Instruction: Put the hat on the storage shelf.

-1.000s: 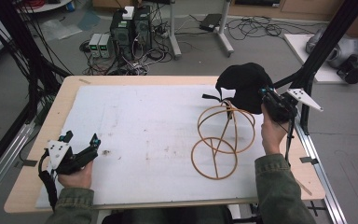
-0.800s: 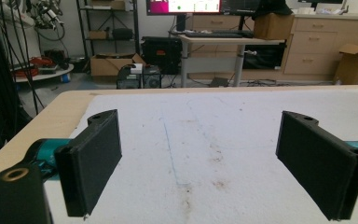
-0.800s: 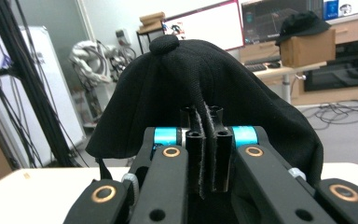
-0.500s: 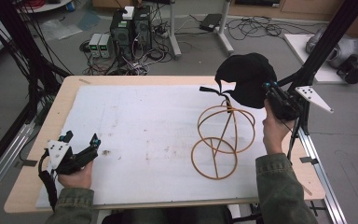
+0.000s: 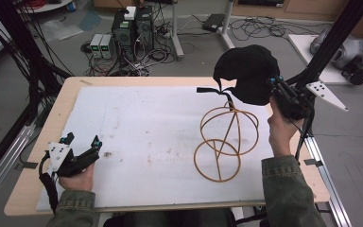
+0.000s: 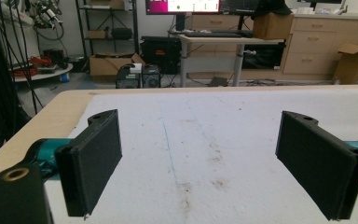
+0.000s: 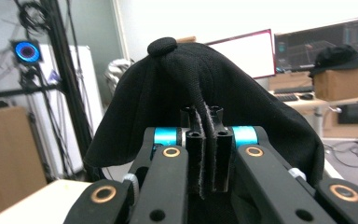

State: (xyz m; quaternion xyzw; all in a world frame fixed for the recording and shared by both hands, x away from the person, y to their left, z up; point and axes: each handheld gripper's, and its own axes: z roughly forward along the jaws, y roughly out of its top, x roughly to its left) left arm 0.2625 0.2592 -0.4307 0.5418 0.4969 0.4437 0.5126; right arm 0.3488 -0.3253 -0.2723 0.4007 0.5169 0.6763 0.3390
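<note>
Black cap [image 5: 248,73] hangs pinched in the right tongs [image 5: 276,90] above the table; left tongs [image 5: 82,149] rest spread.

I see a grey floor [image 5: 99,28] strewn with cables [image 5: 246,28] beyond the wooden table [image 5: 61,109]. Farther back stand a desk [image 6: 214,39] with a monitor [image 6: 182,5], wooden drawers [image 6: 317,44] and cardboard boxes [image 6: 109,63].

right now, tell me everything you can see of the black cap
The black cap is soft fabric with a button on its crown and a strap hanging loose at its left. The right gripper is shut on a pinched fold of it, holding it in the air above the top of the wire stand, at the table's far right.
</note>
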